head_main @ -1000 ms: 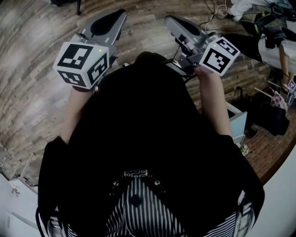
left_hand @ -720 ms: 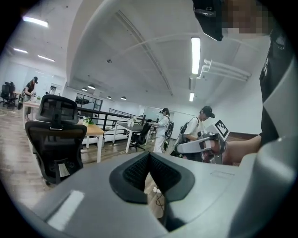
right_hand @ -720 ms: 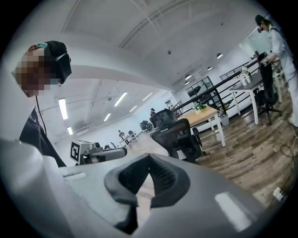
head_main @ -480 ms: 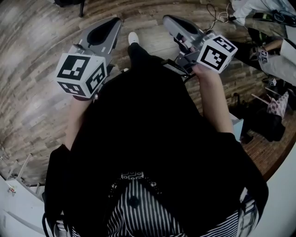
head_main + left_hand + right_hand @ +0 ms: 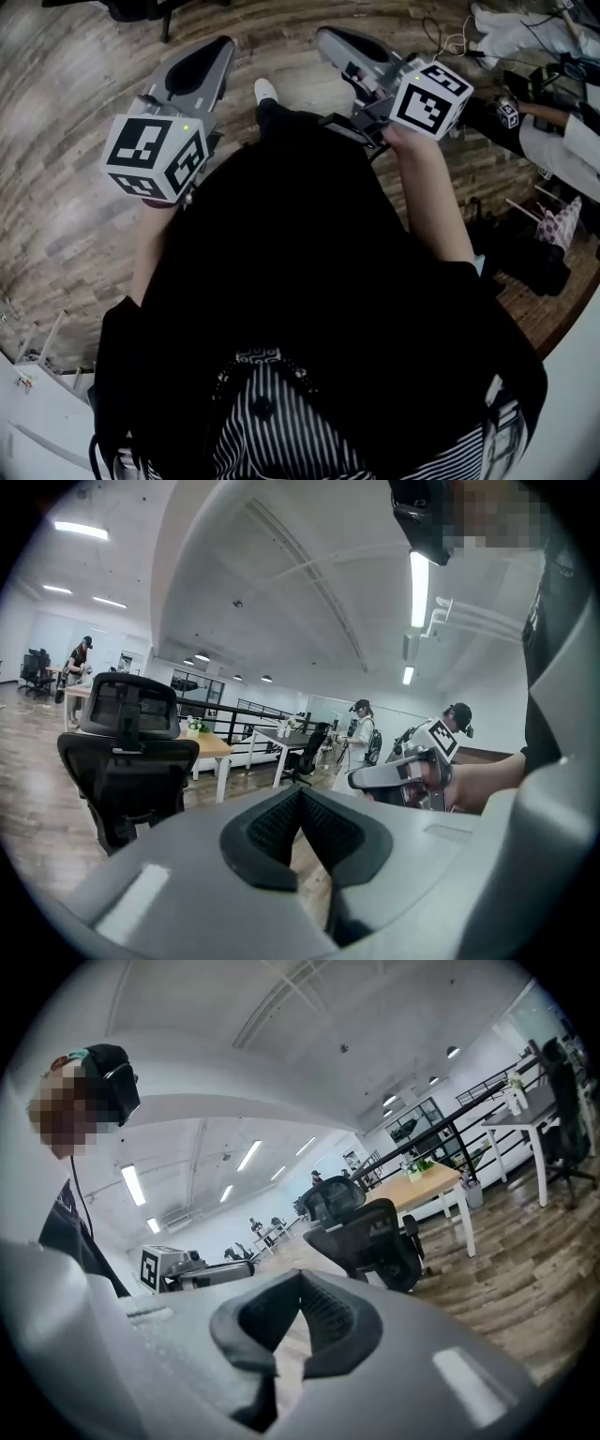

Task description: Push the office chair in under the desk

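Observation:
A black mesh office chair (image 5: 127,761) stands some way off on the wood floor, its back toward me, beside a wood-topped desk (image 5: 208,746) with white legs. The same chair (image 5: 367,1237) and desk (image 5: 429,1177) show in the right gripper view. Neither shows in the head view. My left gripper (image 5: 217,47) and right gripper (image 5: 330,37) are held out in front of my body, well short of the chair. The left gripper (image 5: 302,795) is shut with nothing in it. The right gripper (image 5: 300,1281) is also shut and empty.
My white shoe (image 5: 265,90) steps on the plank floor between the grippers. Bags and cables (image 5: 544,234) lie at the right. Other people (image 5: 360,733), more desks (image 5: 281,741) and a black railing (image 5: 469,1101) stand farther back in the office.
Both grippers have drifted slightly up and outward in the head view. A white shoe has come into sight between them as I step forward. The jaws stay shut.

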`<control>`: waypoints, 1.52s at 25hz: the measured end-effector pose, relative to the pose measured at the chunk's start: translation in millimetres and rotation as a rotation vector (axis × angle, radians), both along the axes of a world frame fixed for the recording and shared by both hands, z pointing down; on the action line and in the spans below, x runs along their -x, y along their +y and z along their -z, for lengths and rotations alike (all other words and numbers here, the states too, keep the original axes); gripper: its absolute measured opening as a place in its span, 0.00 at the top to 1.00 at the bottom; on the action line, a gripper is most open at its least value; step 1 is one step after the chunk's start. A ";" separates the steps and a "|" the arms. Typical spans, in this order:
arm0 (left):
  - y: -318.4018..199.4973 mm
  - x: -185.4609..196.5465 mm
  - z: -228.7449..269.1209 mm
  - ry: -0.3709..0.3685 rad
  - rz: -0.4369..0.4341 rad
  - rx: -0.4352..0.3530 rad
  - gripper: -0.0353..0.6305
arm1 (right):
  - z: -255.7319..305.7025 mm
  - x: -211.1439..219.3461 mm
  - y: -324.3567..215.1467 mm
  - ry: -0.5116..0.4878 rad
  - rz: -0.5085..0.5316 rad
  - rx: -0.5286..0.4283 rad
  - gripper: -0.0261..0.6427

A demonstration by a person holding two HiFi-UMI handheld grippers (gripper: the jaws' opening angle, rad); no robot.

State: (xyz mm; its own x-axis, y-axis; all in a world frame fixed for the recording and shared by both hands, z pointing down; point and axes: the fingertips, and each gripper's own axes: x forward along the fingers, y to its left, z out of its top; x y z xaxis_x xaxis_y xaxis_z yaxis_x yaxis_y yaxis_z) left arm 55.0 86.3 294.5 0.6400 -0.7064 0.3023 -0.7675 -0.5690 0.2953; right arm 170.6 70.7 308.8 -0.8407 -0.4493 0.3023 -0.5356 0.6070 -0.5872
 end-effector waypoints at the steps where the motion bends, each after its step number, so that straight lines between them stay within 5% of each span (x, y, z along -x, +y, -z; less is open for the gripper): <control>1: -10.4 -1.5 -1.6 -0.004 0.003 0.004 0.94 | -1.8 -1.6 -10.4 -0.002 0.004 0.003 0.96; 7: -4.7 -18.0 -42.0 -0.029 -0.008 0.014 0.94 | -43.2 -18.5 -3.3 -0.019 0.003 0.013 0.96; 12: -63.7 -29.8 -49.5 -0.036 0.003 0.016 0.94 | -52.8 -24.6 -60.9 -0.027 0.034 0.017 0.96; 24: 39.0 -37.2 -24.0 -0.065 0.021 -0.025 0.94 | -31.3 -21.7 39.3 -0.068 0.065 -0.026 0.96; 38: 35.1 -21.4 -12.8 -0.125 0.122 -0.022 0.94 | -31.6 -8.2 26.7 -0.115 0.153 -0.022 0.96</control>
